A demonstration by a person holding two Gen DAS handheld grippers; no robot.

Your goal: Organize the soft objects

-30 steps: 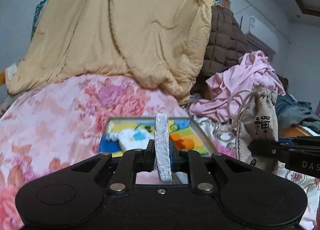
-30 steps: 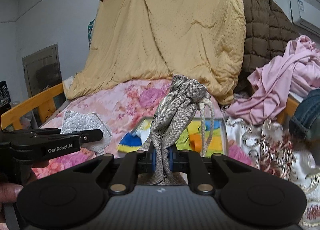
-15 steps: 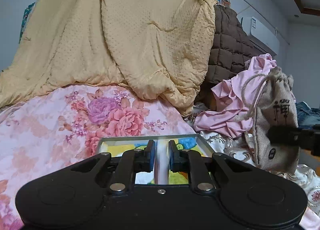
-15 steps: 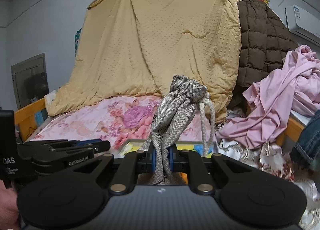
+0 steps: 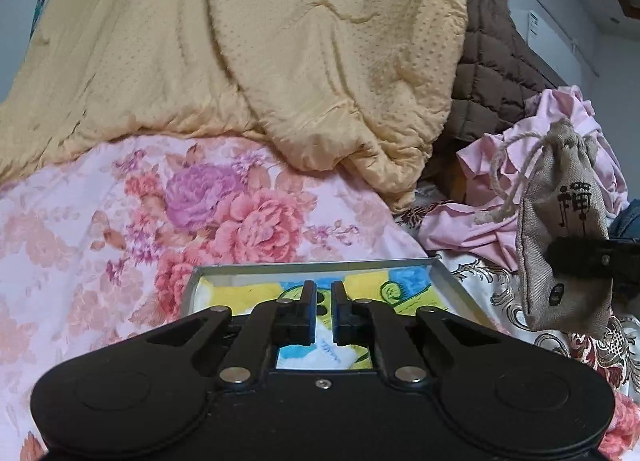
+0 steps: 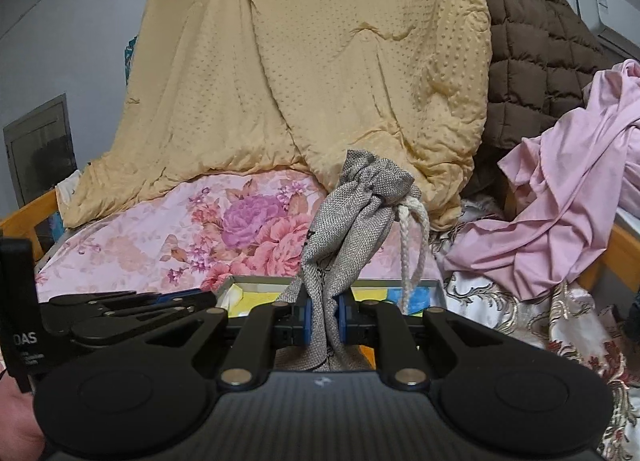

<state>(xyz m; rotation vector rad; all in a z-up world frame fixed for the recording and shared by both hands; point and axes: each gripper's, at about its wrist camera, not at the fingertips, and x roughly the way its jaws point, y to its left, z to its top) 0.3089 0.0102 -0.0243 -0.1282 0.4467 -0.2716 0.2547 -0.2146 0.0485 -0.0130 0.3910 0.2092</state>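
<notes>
At about nine o'clock from my left hand-held gripper (image 5: pixel 320 293) spreads the bed's floral quilt (image 5: pixel 120 229), smooth pale pink cloth printed with fat peonies in rose and purple. Above it, toward twelve o'clock, a mustard blanket (image 5: pixel 248 53) hangs in deep folds, its surface pebbled with small raised dots. My left hand-held gripper is clenched, its black jaws drawn nearly together with nothing between them. Just beyond its tips lies a shallow rectangular tray (image 5: pixel 452 281) with a thin grey metal rim, holding a soft cloth (image 5: pixel 400 289) patterned in yellow, blue and white.

At one o'clock a brown puffy jacket (image 5: pixel 504 73) shows quilted squares, and below it crumpled pink fabric (image 5: pixel 472 221) lies in glossy wrinkles. At three o'clock my right hand-held gripper (image 6: pixel 322 319) is grasping the drawstring pouch (image 6: pixel 352 213), a coarse grey-beige woven sack pinched at its lower half between blue pads. Its gathered neck stands upright, ruffled, and a braided cream cord (image 6: pixel 412 253) loops down its right side. The pouch hangs over the tray's right edge.
</notes>
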